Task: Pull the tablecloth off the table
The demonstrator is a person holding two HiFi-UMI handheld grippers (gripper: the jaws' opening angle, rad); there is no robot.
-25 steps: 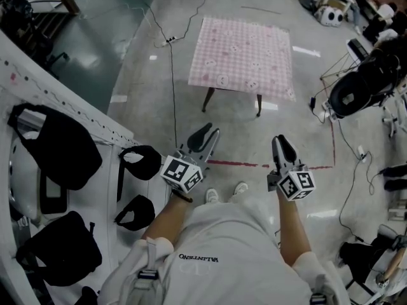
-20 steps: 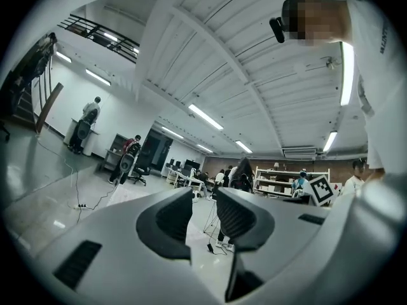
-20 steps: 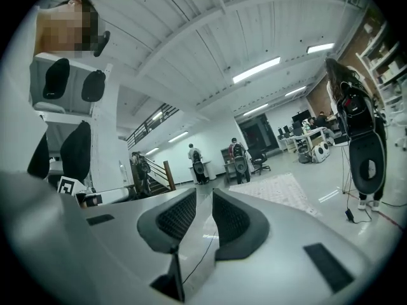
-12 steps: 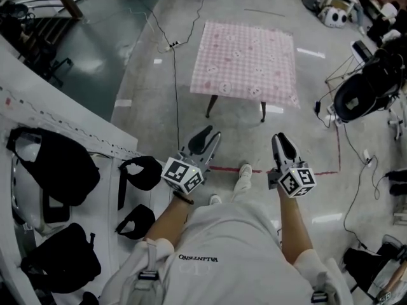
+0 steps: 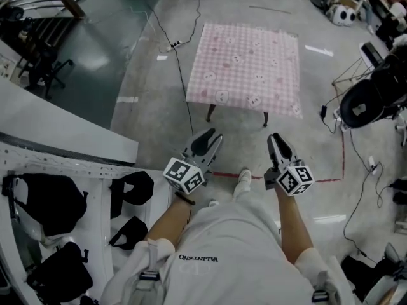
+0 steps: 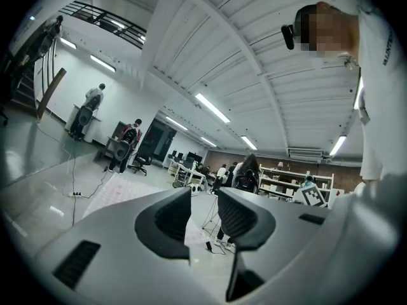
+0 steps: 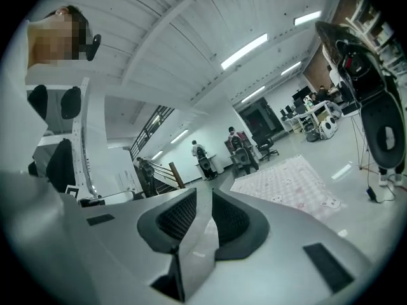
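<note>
A pink checked tablecloth [image 5: 245,65] covers a small wooden-legged table on the concrete floor ahead of me. It also shows as a pale sheet in the left gripper view [image 6: 117,189] and as the pink cloth [image 7: 289,183] in the right gripper view. My left gripper [image 5: 208,136] and right gripper [image 5: 275,138] hang side by side in the air, well short of the table's near edge. Each has its jaws drawn together to a narrow slit with nothing between them, as seen in the left gripper [image 6: 203,196] and the right gripper [image 7: 204,196].
A white rack [image 5: 63,164] with black bags stands at my left. A black cable [image 5: 184,94] runs over the floor beside the table. A red tape line [image 5: 324,181] crosses the floor, and black equipment [image 5: 369,100] stands at the right. People stand far back.
The person has stepped forward, so the table sits a little nearer and lower in the head view. Both grippers keep the same pose and the same narrow jaws.
</note>
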